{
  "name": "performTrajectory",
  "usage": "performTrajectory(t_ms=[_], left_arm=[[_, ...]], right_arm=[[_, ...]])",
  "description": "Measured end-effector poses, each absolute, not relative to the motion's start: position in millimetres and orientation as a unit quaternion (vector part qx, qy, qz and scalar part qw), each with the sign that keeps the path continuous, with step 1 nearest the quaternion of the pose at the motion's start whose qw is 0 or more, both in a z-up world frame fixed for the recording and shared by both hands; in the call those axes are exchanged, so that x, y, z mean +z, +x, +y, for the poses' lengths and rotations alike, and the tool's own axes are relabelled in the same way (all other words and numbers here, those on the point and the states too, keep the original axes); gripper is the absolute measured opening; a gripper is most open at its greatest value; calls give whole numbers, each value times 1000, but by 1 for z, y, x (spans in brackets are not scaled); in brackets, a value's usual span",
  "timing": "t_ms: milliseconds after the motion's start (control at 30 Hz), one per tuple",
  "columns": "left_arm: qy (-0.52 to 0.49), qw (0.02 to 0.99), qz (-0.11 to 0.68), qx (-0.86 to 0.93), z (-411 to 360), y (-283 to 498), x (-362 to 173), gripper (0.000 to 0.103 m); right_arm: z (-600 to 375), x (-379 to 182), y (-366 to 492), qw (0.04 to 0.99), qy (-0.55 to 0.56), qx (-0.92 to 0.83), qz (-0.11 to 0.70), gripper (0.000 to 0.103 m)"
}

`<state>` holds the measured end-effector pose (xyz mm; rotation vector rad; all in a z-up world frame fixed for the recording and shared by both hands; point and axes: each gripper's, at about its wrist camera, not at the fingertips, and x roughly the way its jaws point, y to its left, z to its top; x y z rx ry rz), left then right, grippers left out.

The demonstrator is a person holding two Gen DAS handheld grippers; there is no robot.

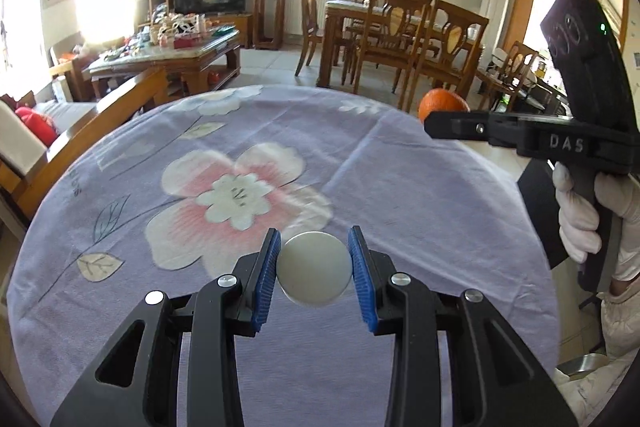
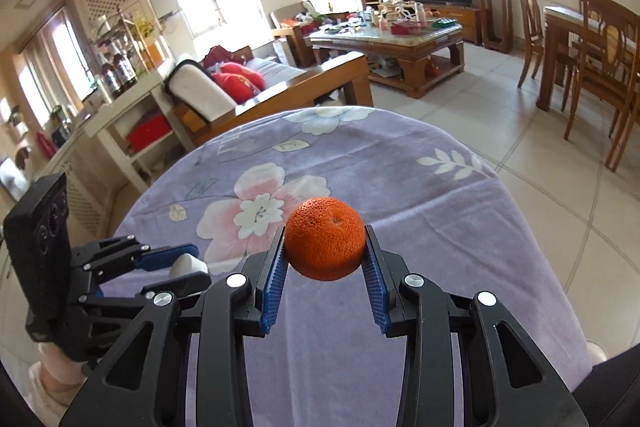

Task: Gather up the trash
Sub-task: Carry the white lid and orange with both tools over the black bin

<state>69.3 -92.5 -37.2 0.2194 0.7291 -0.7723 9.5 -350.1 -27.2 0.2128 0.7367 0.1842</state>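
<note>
The left gripper [image 1: 314, 269] is clamped on a pale round lid [image 1: 315, 269], held above the near part of the flowered cloth [image 1: 400, 195]. The right gripper [image 2: 325, 247] is clamped on an orange [image 2: 325, 238], lifted over the cloth's right side, with a gloved hand [image 1: 580, 211] on its handle.

Tablecloth [image 1: 400, 187] bare ahead — only other tool [image 1: 430, 123] crosses at right.
</note>
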Motion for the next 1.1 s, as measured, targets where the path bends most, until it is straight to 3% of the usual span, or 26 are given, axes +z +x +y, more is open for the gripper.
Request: performTrajectory(t_ms=[367,1100], left_arm=[[118,838,304,-438,-185,16,-9,35],[154,740,285,-590,-379,-80,-21,35]], right_arm=[[-443,-12,-97,939,138,17,316,36],[-632,-40,-293,926,224,-138,272,36]])
